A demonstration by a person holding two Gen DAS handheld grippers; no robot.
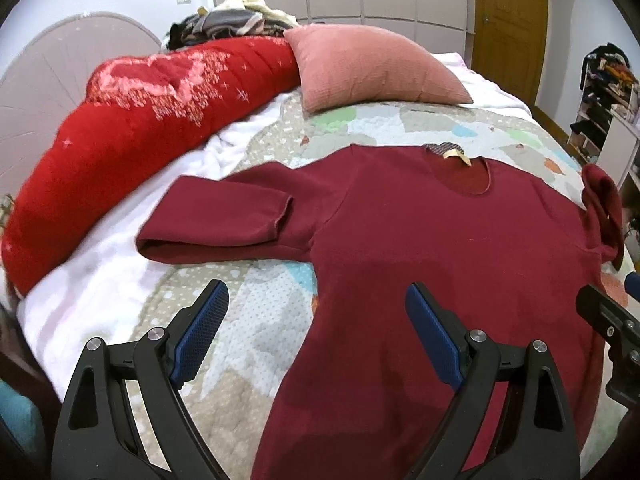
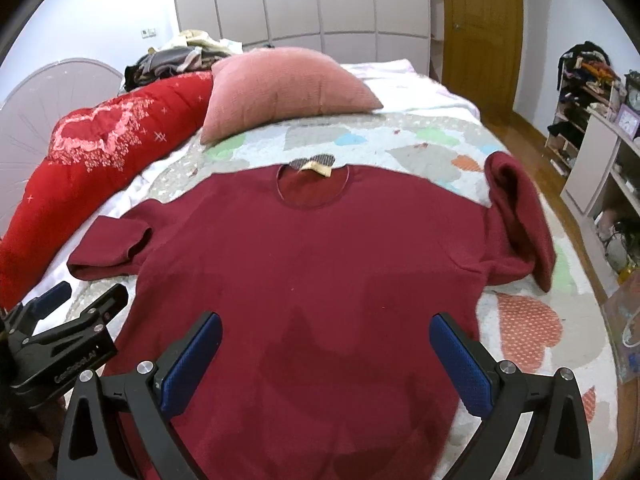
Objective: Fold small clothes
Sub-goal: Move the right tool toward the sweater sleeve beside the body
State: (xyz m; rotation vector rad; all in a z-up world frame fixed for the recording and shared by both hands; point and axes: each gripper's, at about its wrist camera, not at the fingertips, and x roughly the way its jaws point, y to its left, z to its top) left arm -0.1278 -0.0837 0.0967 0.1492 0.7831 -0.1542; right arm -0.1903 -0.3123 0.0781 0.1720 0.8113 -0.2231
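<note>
A: Lying flat on the patchwork quilt point(image 2: 420, 136), front up, neckline away from the cameras: one dark red knit sweater point(image 2: 304, 260), left sleeve point(image 1: 216, 216) doubled back on itself toward the shoulder, right sleeve point(image 2: 520, 216) bunched up at the bed's edge

B: Looks soft and fairly thick, probably light but floppy; likely to sag and drag on the quilt if lifted from one spot only. Best taken at a shoulder seam and the hem on the same side, or at the sleeve cuff point(image 1: 282, 216) first, pinching both layers

A: Agreed. Left gripper point(image 1: 316, 312) spread wide, nothing between the blue pads point(image 1: 200, 332), hovering over the sweater's left edge and the quilt beside it. Right gripper point(image 2: 326, 344) likewise gaping and empty, poised above the lower middle of the sweater body

B: Hard to judge from here: the hem, cut off below both views behind the gripper frames. Also unclear how the right sleeve is folded, since only a rumpled hump shows, cuff not visible

A: Same for the back layer, hidden under the front. Label point(image 2: 316, 169) at the neck visible, text unreadable. Beyond the sweater, a pink pillow point(image 2: 280, 88) and a red embroidered duvet point(image 1: 132, 128), both well apart from the garment, so no snagging expected
</note>
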